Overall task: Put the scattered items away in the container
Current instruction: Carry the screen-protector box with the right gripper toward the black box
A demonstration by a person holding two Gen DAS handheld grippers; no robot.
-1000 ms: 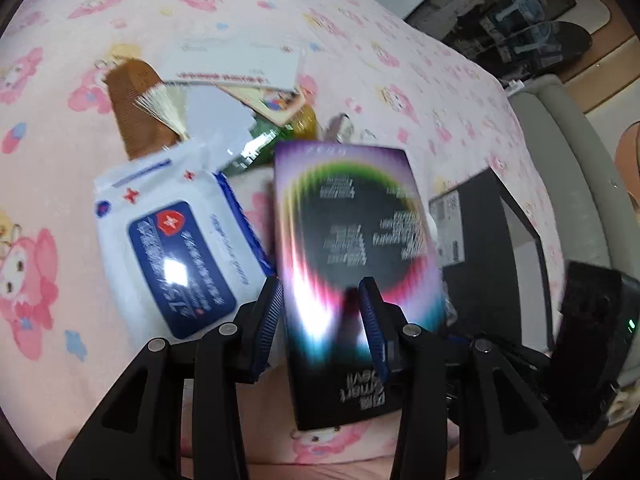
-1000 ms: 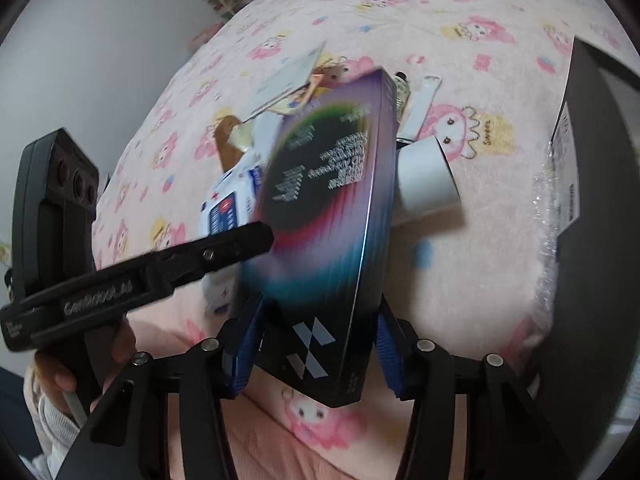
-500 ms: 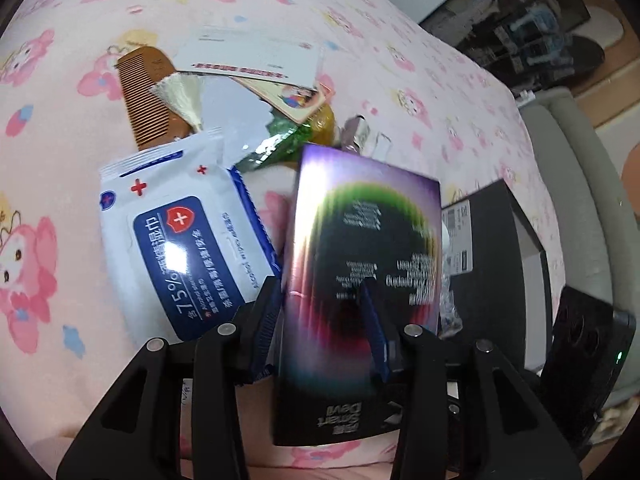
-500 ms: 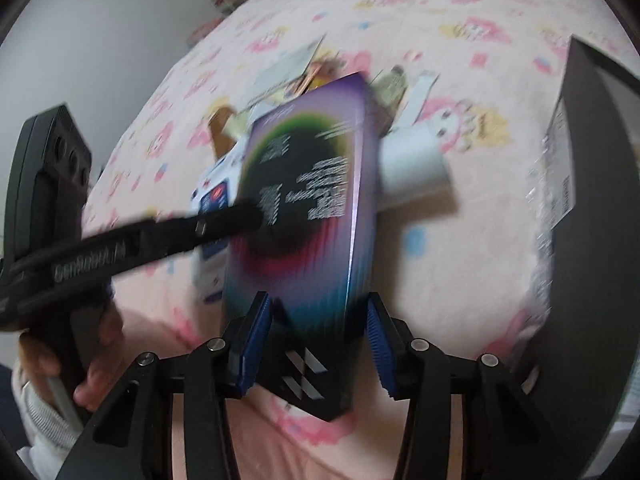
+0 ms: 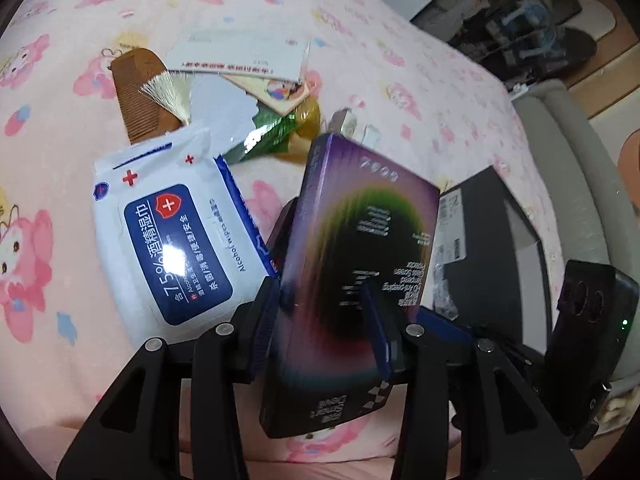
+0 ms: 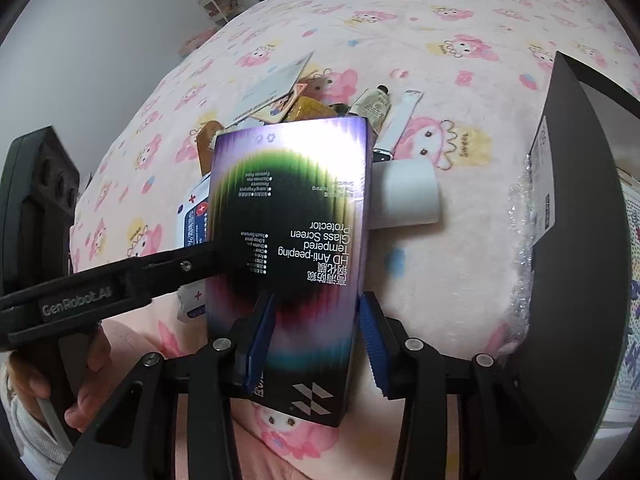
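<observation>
A flat purple and black screen protector box (image 5: 360, 272) (image 6: 296, 240) is held above the pink bed between both grippers. My left gripper (image 5: 324, 320) is shut across its thin faces. My right gripper (image 6: 316, 332) is shut on its two long edges near the bottom. The black container (image 5: 492, 248) (image 6: 580, 216) lies on the bed to the right. A white and blue alcohol wipes pack (image 5: 172, 236), a brown comb (image 5: 136, 92), cards (image 5: 240, 56) and green and yellow wrappers (image 5: 276, 128) lie scattered on the left.
Small tubes (image 6: 396, 116) and a white paper roll (image 6: 408, 196) lie behind the box in the right wrist view. Bubble wrap (image 6: 520, 240) sits at the container's edge. A grey chair (image 5: 568, 152) stands beyond the bed at the right.
The box has turned from tilted to nearly flat-on to the right wrist camera. My left gripper has drawn back a little, so the box sits closer to the container.
</observation>
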